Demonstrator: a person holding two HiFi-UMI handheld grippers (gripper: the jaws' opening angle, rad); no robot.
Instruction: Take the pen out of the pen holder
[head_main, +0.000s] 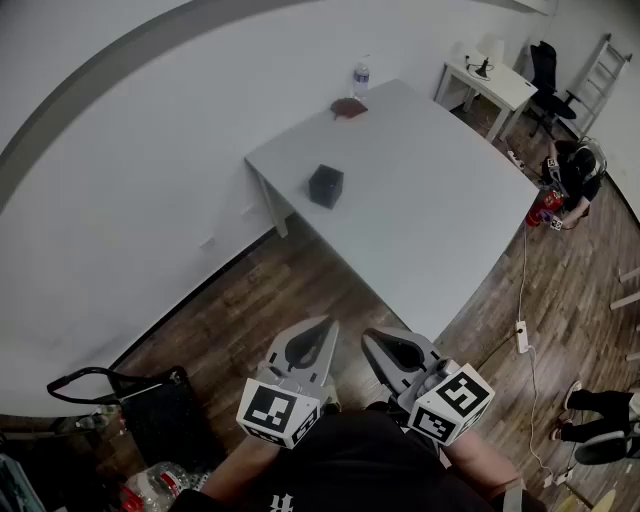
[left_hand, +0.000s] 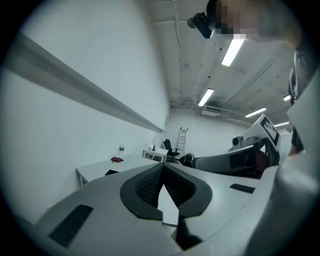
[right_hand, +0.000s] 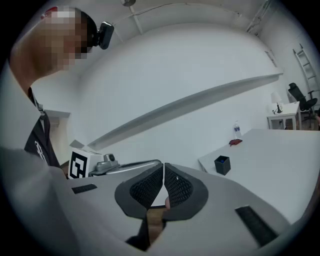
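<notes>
A small black square pen holder (head_main: 325, 186) stands on the long white table (head_main: 430, 210), near its left edge. In the right gripper view the pen holder (right_hand: 222, 164) shows a blue pen top inside it. Both grippers hang low in front of the person, well short of the table and over the wooden floor. My left gripper (head_main: 323, 326) is shut with its jaws meeting at the tips and nothing between them, as also shown in its own view (left_hand: 163, 167). My right gripper (head_main: 373, 339) is likewise shut and empty (right_hand: 163, 167).
A water bottle (head_main: 361, 78) and a red object (head_main: 349, 108) sit at the table's far end. A small desk (head_main: 495, 82), office chair (head_main: 545, 72) and ladder (head_main: 600, 65) stand at the back right, with a crouching person (head_main: 575, 168). A black bag (head_main: 150, 402) lies on the floor.
</notes>
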